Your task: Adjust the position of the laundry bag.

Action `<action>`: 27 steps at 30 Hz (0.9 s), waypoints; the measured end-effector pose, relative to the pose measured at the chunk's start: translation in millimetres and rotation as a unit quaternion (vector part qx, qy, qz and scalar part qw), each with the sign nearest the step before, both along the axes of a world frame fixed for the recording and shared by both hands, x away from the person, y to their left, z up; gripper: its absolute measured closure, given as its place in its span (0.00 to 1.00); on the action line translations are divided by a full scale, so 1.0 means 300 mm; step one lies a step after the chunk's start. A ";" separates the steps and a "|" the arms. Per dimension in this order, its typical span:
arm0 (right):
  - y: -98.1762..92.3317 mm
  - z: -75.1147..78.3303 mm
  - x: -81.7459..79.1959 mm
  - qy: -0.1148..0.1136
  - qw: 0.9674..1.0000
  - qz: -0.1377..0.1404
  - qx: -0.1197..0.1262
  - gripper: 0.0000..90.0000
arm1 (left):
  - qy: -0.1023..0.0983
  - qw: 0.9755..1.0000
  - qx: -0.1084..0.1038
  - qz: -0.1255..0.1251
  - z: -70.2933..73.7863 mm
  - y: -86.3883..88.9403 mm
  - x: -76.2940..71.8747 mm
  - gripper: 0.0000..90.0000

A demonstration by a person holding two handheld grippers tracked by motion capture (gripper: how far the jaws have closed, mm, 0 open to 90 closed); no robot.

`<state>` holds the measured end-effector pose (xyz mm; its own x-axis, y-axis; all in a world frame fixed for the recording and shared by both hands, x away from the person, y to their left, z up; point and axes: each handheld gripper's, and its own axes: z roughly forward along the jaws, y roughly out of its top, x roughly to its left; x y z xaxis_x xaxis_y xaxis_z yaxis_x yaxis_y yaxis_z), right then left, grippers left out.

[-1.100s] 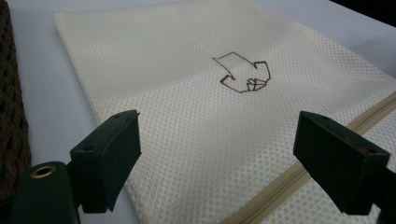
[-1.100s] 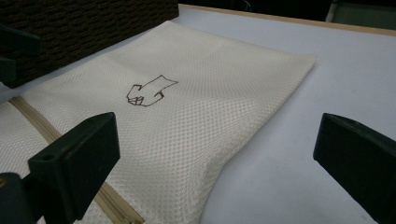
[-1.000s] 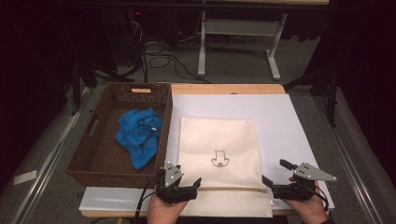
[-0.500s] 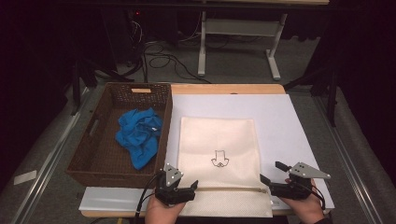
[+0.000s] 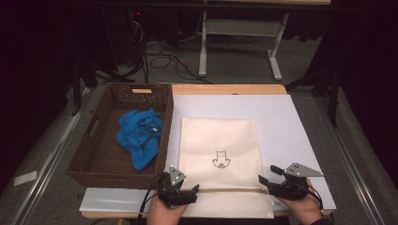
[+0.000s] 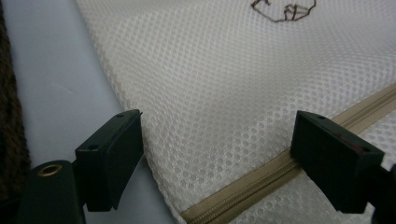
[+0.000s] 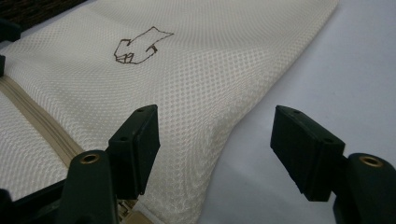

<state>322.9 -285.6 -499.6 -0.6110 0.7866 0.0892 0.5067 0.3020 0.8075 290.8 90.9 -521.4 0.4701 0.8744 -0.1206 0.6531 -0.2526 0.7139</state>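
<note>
A cream mesh bag (image 5: 218, 136) with a small drawn arrow (image 5: 219, 159) lies flat on a white sheet (image 5: 281, 117), and a tan zipper (image 5: 230, 191) crosses its near end. My left gripper (image 5: 193, 188) sits at the bag's near left corner. In the left gripper view this gripper (image 6: 217, 119) is open, with the mesh (image 6: 224, 70) and zipper (image 6: 261, 177) between its jaws and neither pad pressing. My right gripper (image 5: 266, 174) is at the near right edge. In the right gripper view its jaws (image 7: 215, 114) straddle the bag's slightly raised edge (image 7: 210, 140). They have just been closing and do not touch it.
A brown wicker basket (image 5: 87, 164) stands left of the sheet with a crumpled blue cloth (image 5: 140, 136) inside. The wooden table edge (image 5: 225, 89) shows behind the sheet. On the floor beyond it are a desk frame (image 5: 239, 28) and cables.
The right gripper's jaws stand closer together than before, around the bag's right edge. Both hands have stayed in place, and the bag has not moved.
</note>
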 end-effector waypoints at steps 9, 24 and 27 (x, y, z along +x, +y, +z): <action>0.023 -0.019 0.012 0.034 0.999 0.000 -0.009 0.35 | 0.007 0.999 -0.027 0.025 0.000 0.025 -0.003 0.37; 0.036 -0.037 0.039 0.064 0.997 -0.003 -0.036 0.47 | -0.015 0.999 0.005 0.028 -0.003 0.011 -0.020 0.81; 0.044 -0.038 0.036 0.058 0.997 0.002 -0.044 0.52 | -0.017 1.000 0.006 0.025 -0.003 0.009 -0.020 0.88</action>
<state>333.9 -272.3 -511.0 -0.6033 0.7925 0.0896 0.5938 0.3713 0.7138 284.9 93.7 -522.3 0.4288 0.8985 -0.0940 0.6409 -0.2292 0.7326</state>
